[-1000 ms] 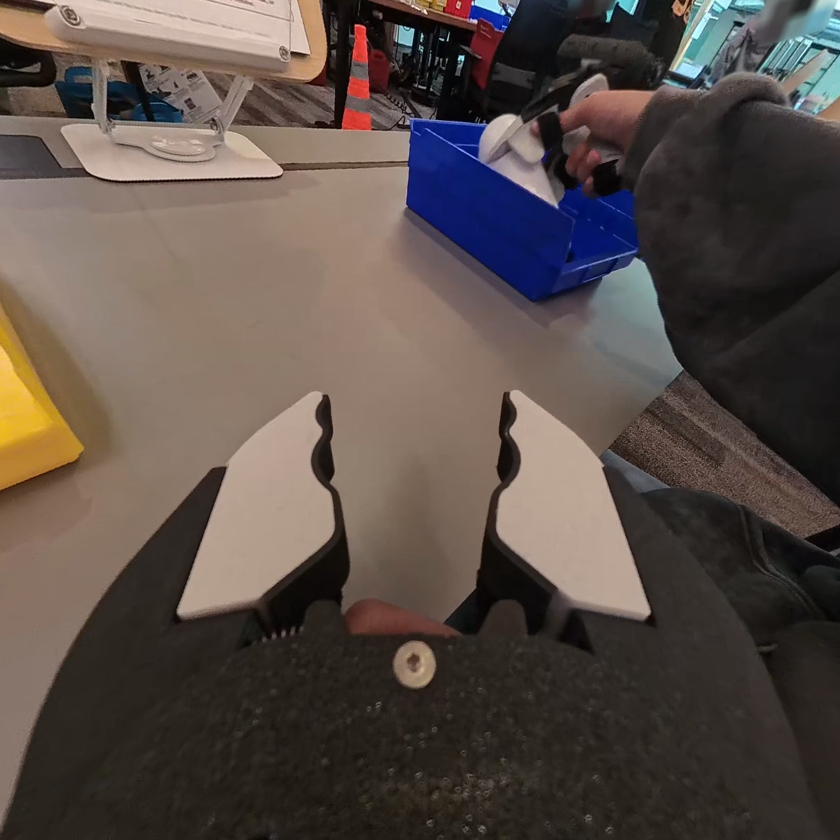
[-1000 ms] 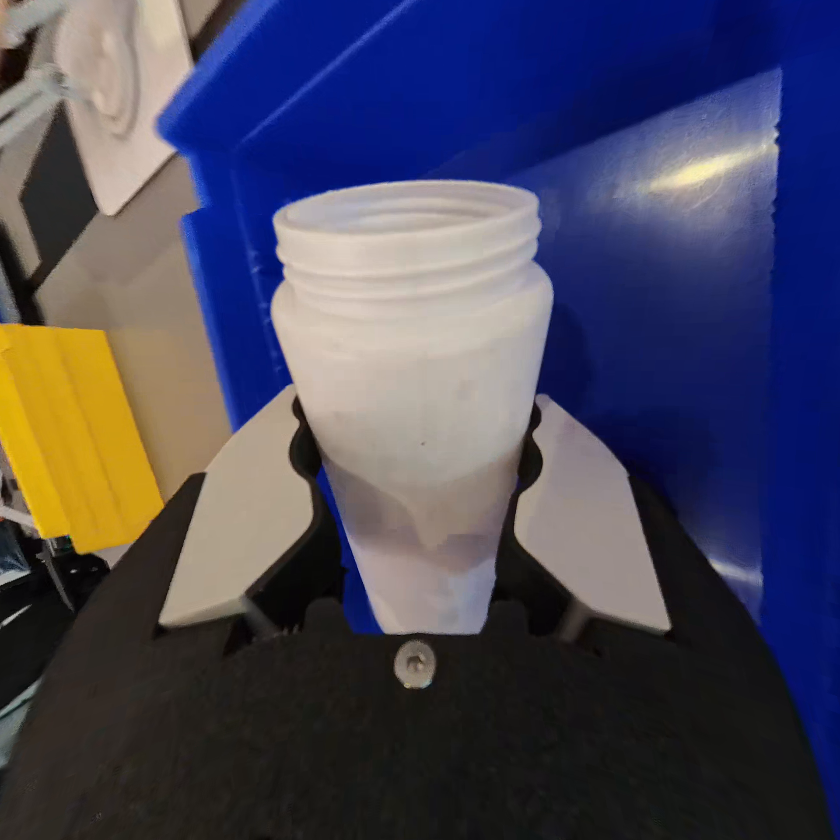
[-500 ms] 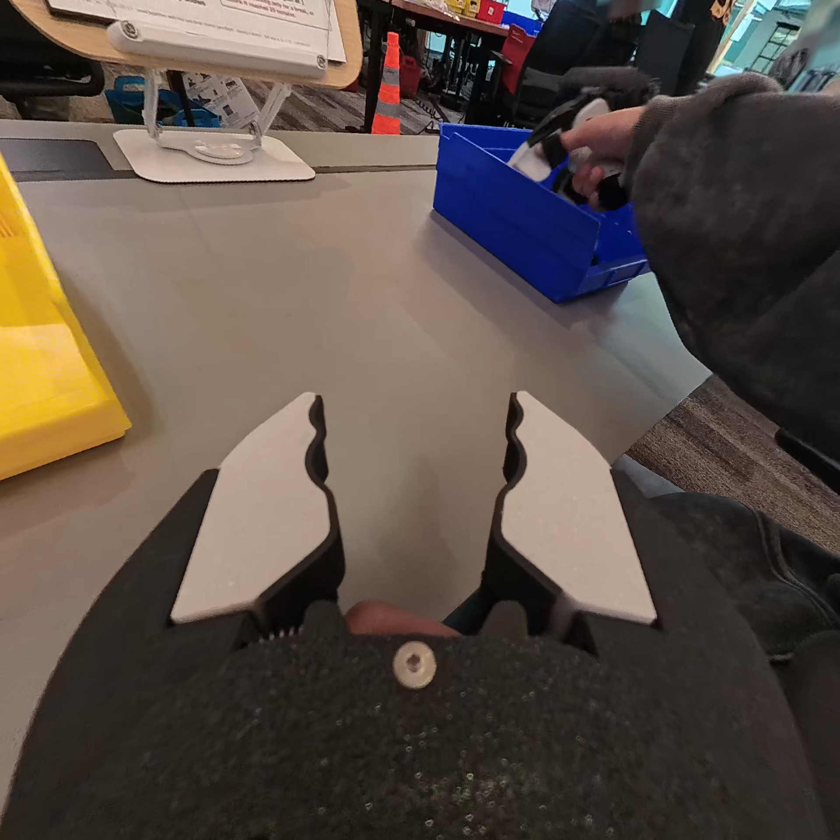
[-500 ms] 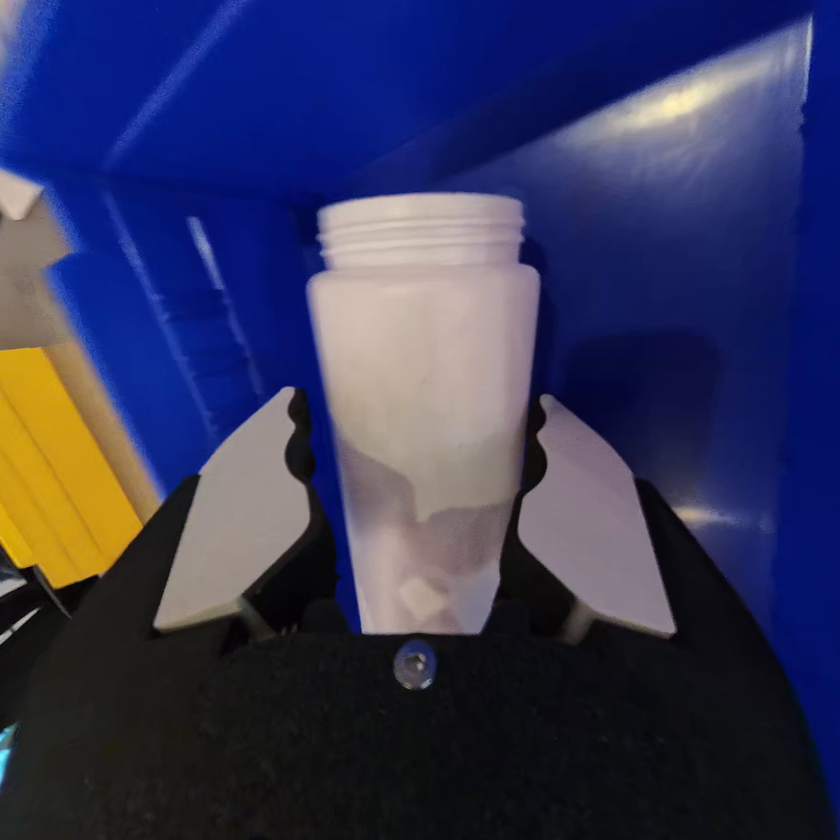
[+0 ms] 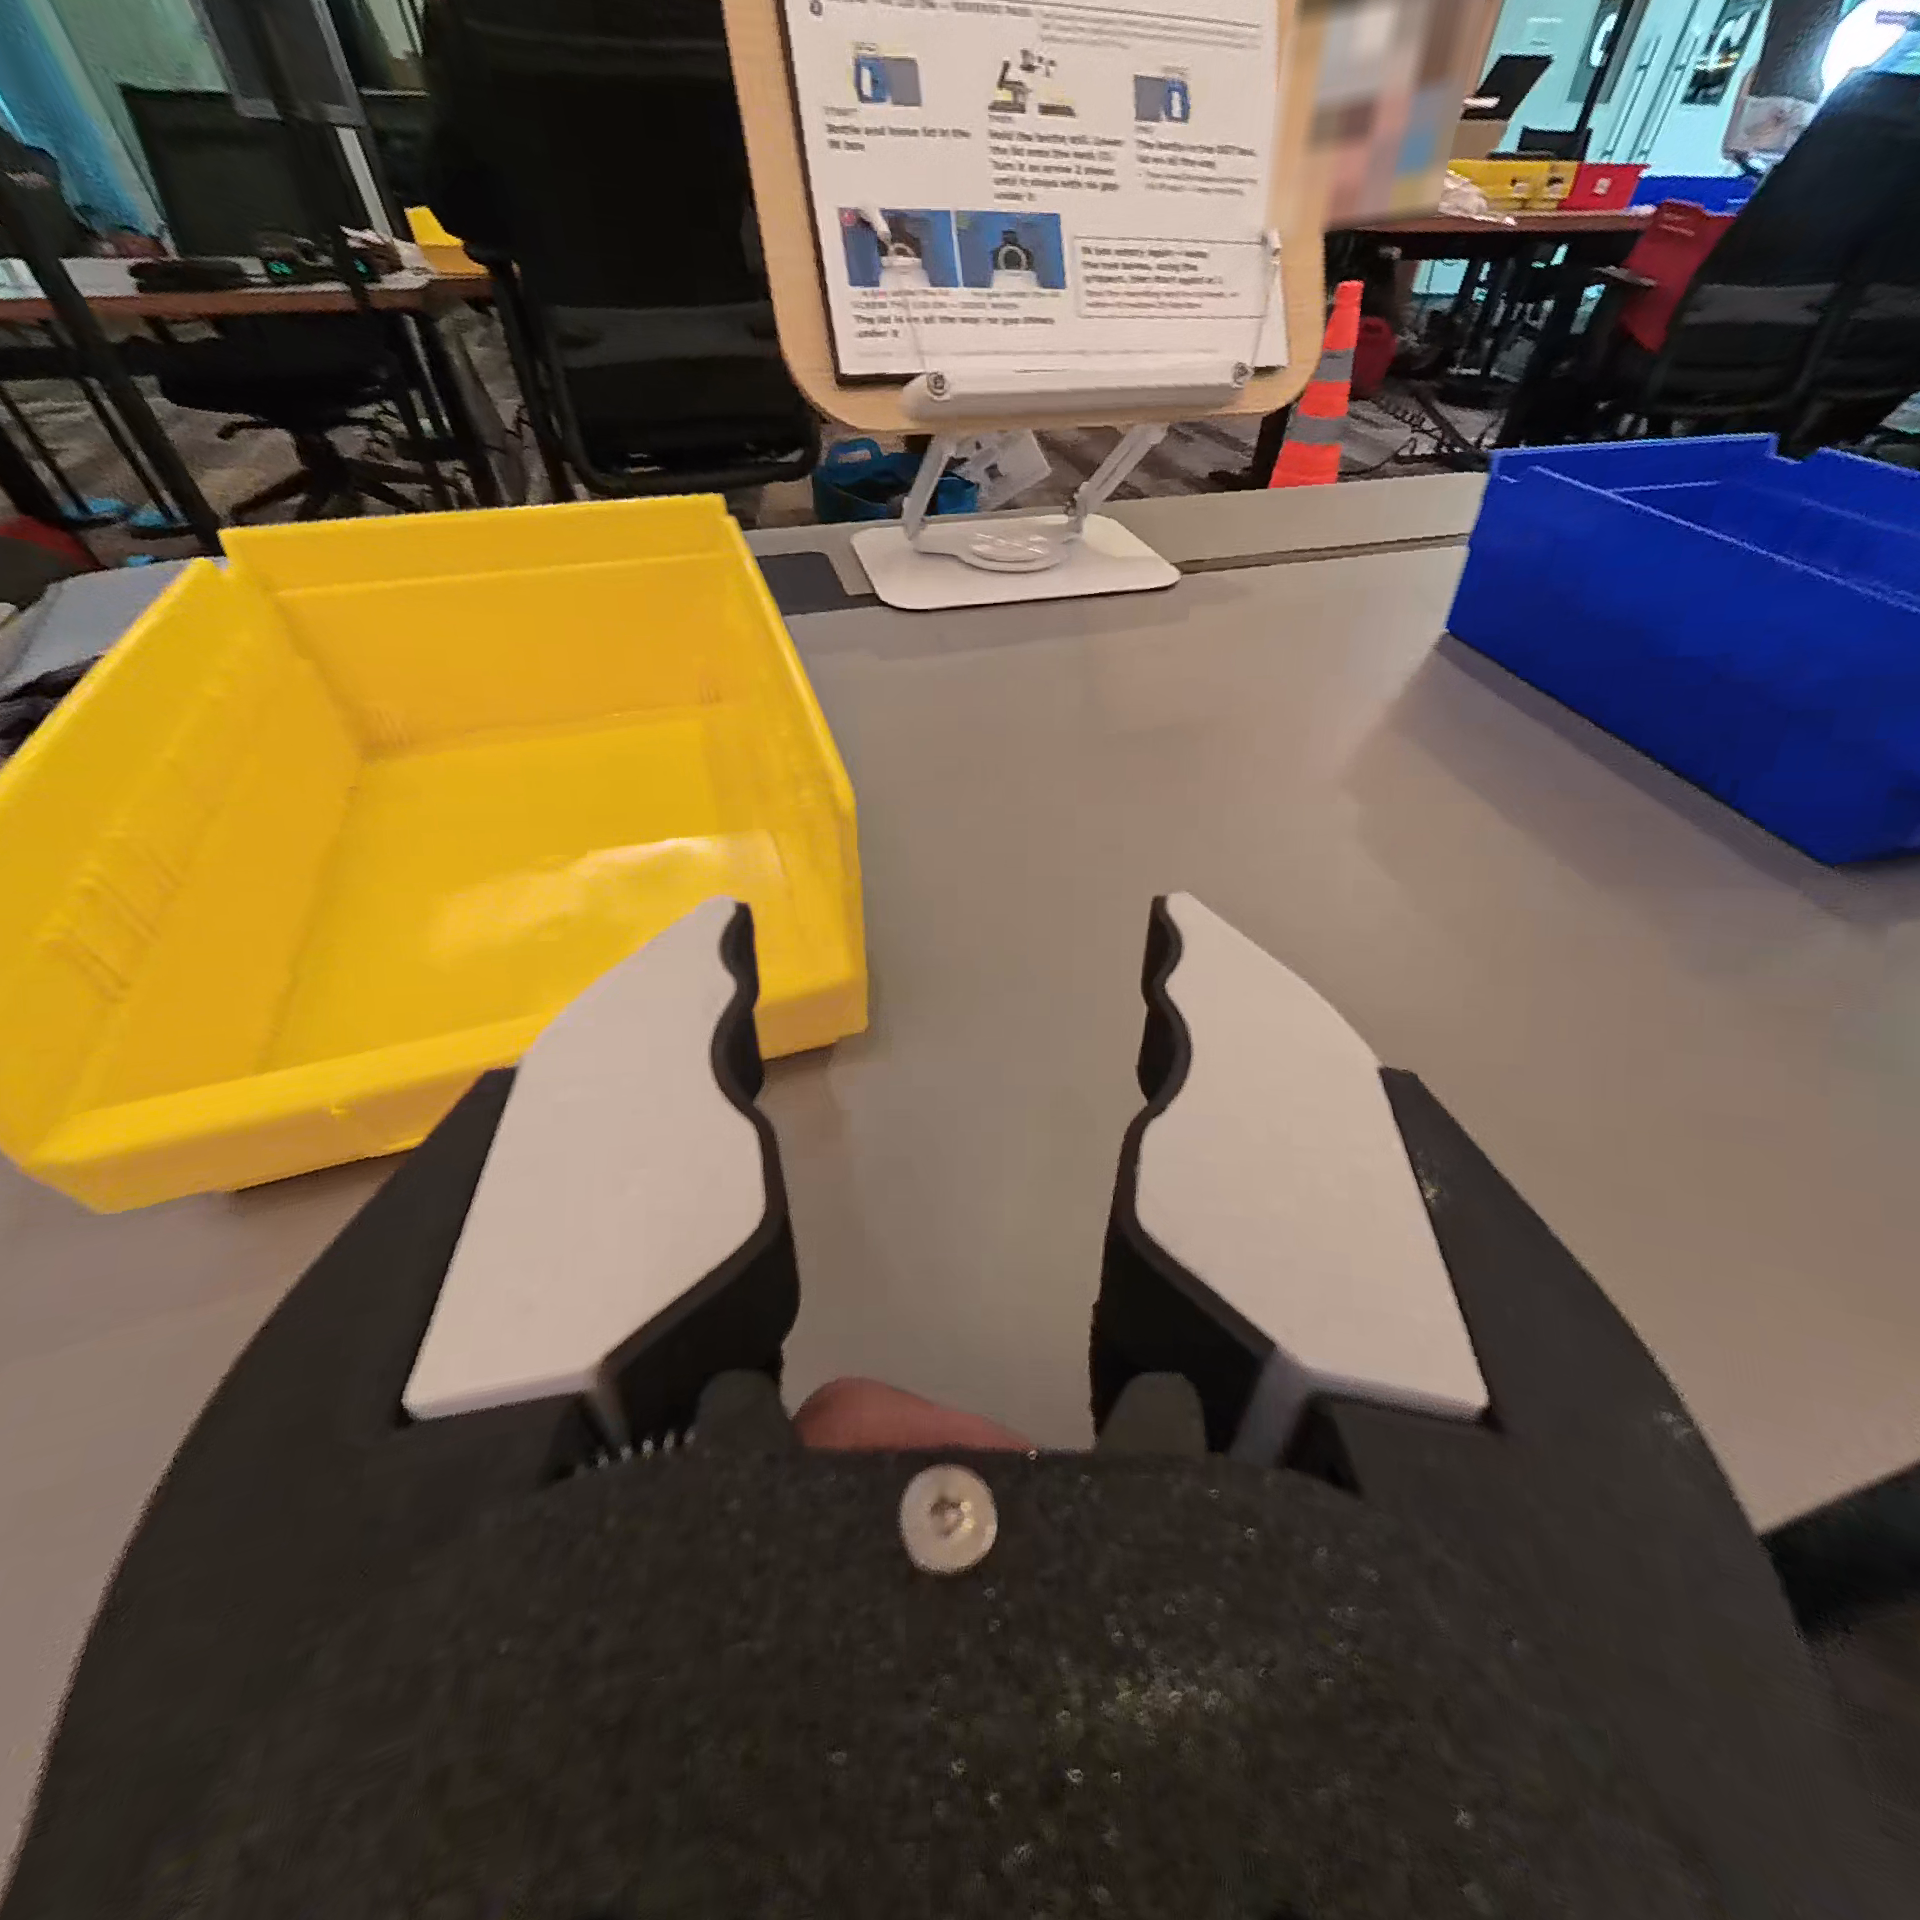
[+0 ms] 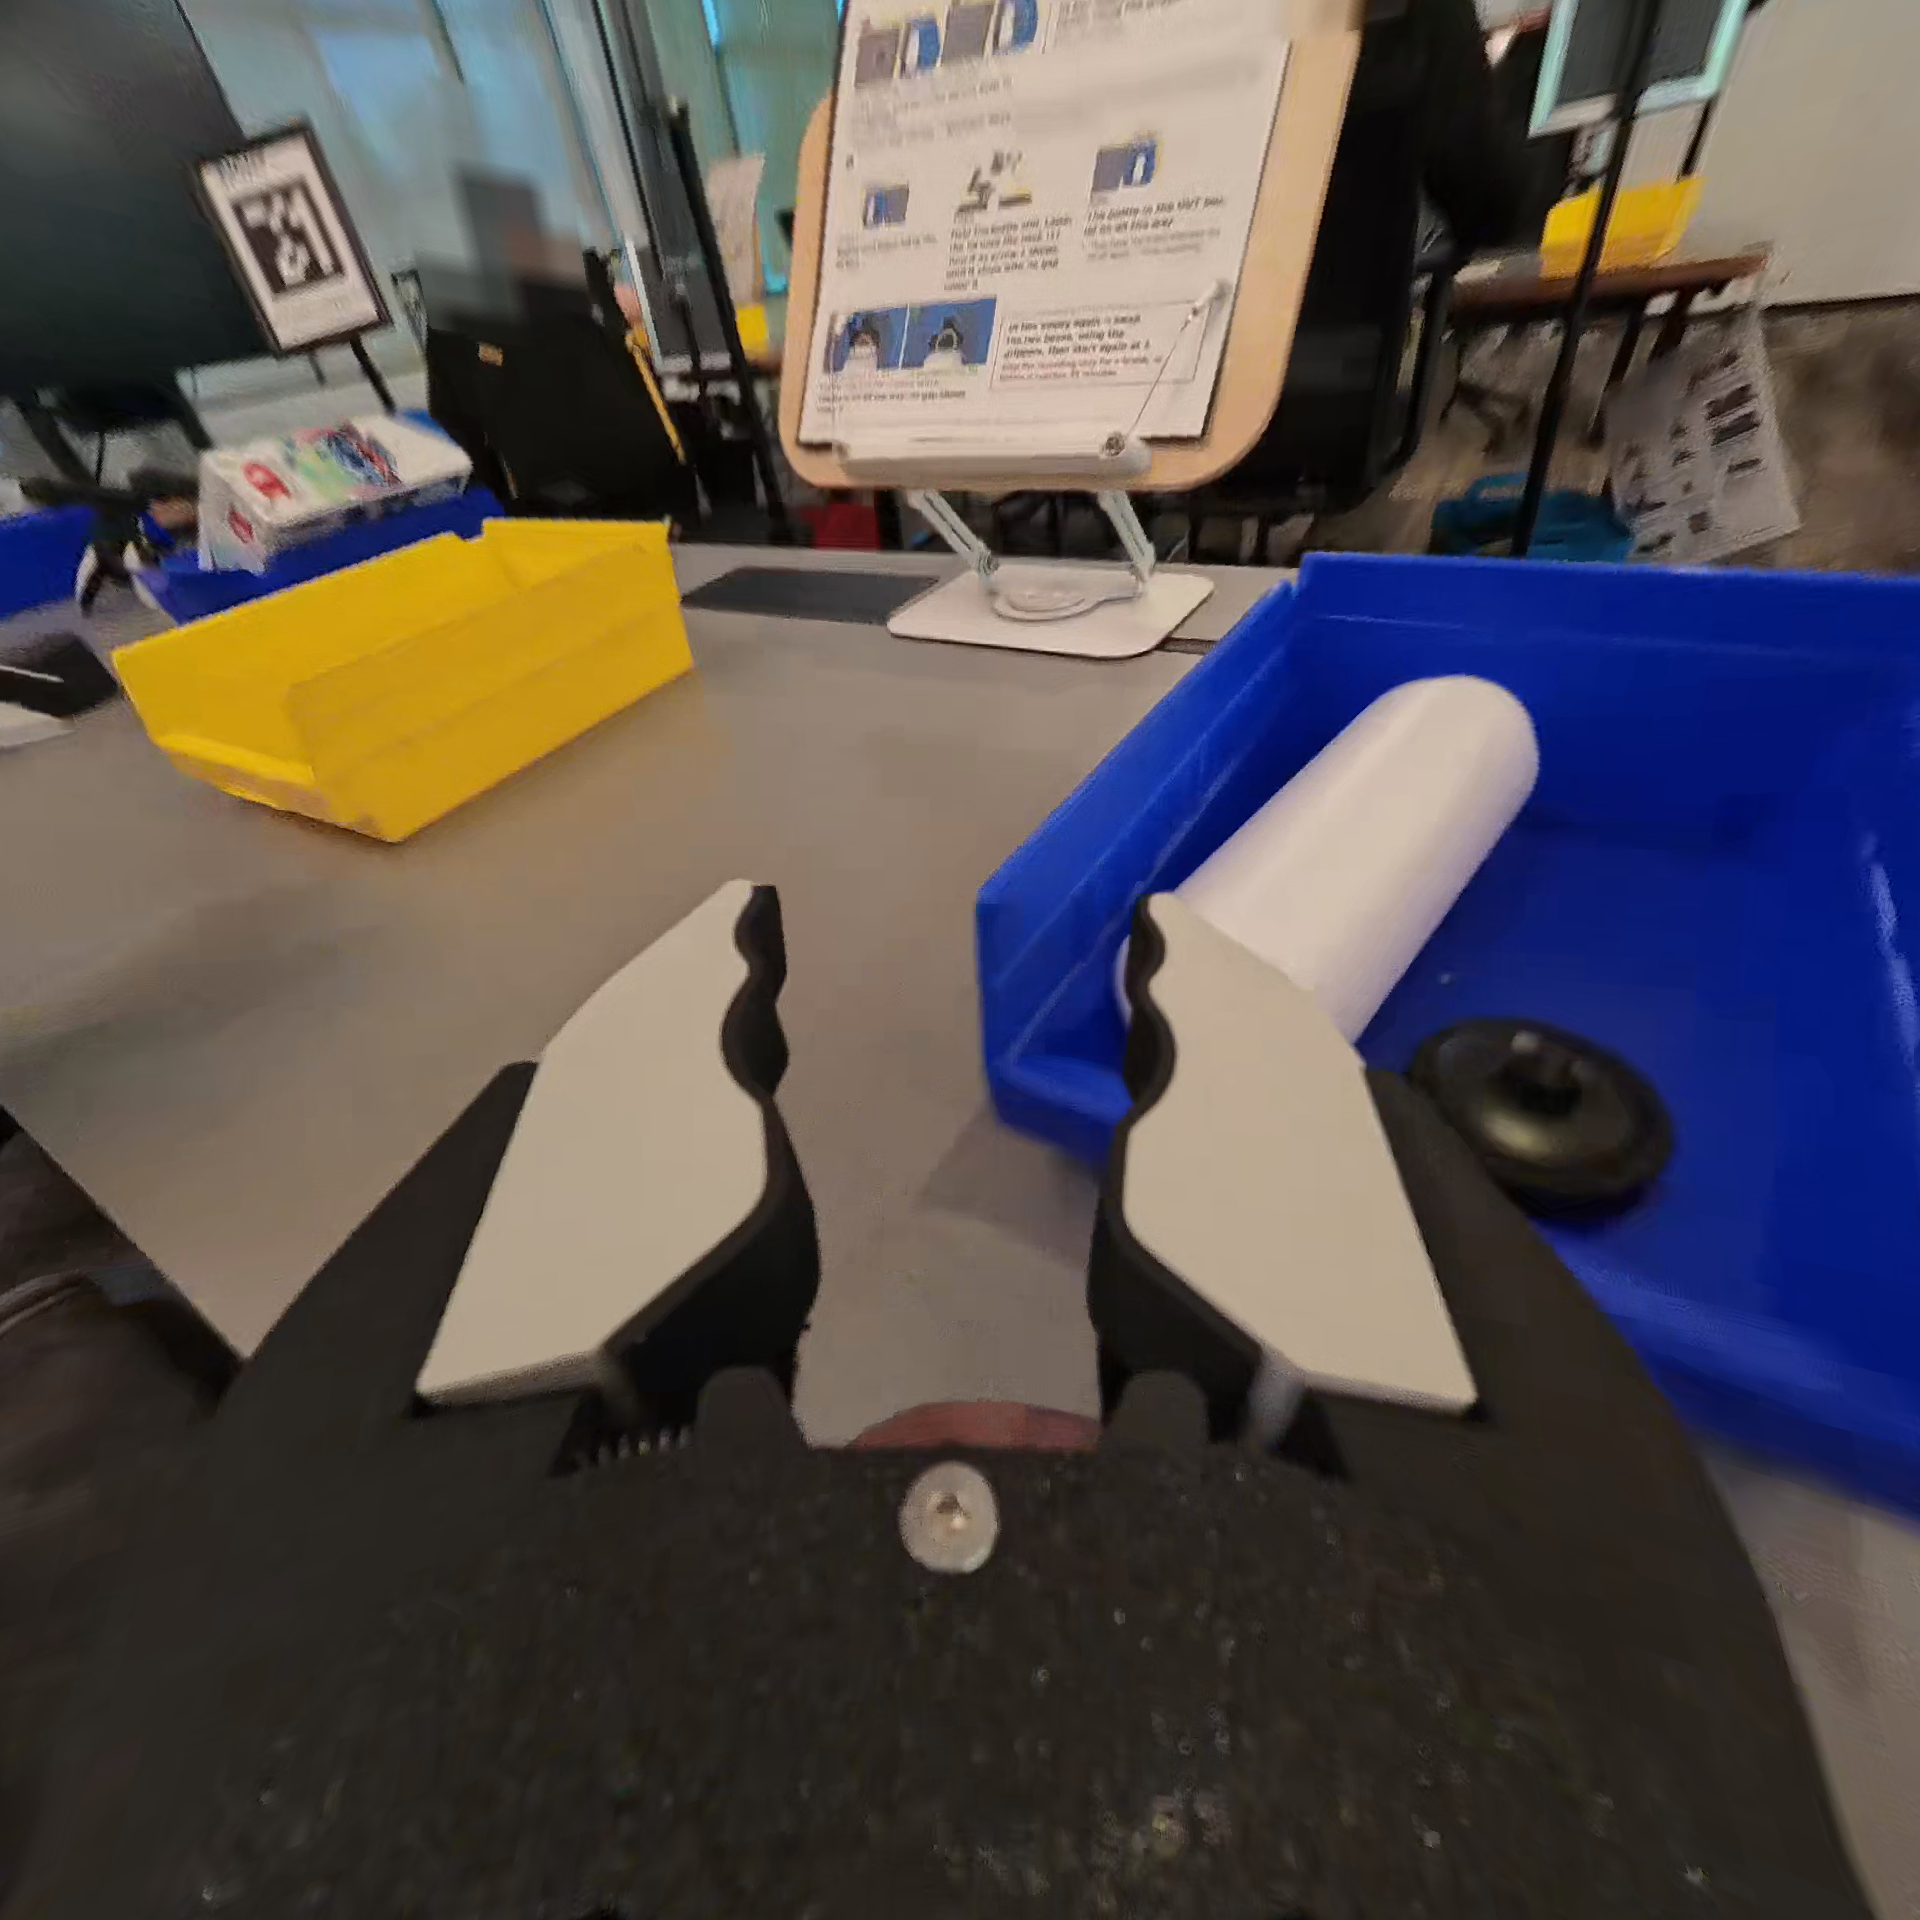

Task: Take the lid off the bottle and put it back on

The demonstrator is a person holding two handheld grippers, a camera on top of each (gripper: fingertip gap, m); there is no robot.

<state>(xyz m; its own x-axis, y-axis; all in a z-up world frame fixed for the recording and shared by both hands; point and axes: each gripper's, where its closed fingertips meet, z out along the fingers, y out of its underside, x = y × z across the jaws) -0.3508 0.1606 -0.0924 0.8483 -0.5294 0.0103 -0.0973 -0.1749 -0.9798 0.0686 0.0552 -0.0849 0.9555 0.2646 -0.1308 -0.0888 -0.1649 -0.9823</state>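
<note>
In the right wrist view a white bottle (image 6: 1371, 842) lies on its side in the blue bin (image 6: 1662, 644), with a black lid (image 6: 1538, 1112) lying loose beside it on the bin floor. My right gripper (image 6: 951, 904) is open and empty, just outside the bin's near left corner, above the table. My left gripper (image 5: 945, 909) is open and empty above the grey table (image 5: 1039, 779), next to the yellow bin (image 5: 416, 810). The blue bin also shows in the left wrist view (image 5: 1683, 634) at the far right; the bottle is hidden there.
The yellow bin (image 6: 405, 686) stands empty on the left. A stand (image 5: 1018, 551) holding an instruction sheet (image 5: 1039, 177) stands at the table's far edge. Chairs, tables and an orange cone (image 5: 1325, 405) stand beyond the table.
My right gripper let go of the white bottle inside the blue bin and drew back out; the bottle now lies on its side. My left gripper swung left toward the yellow bin.
</note>
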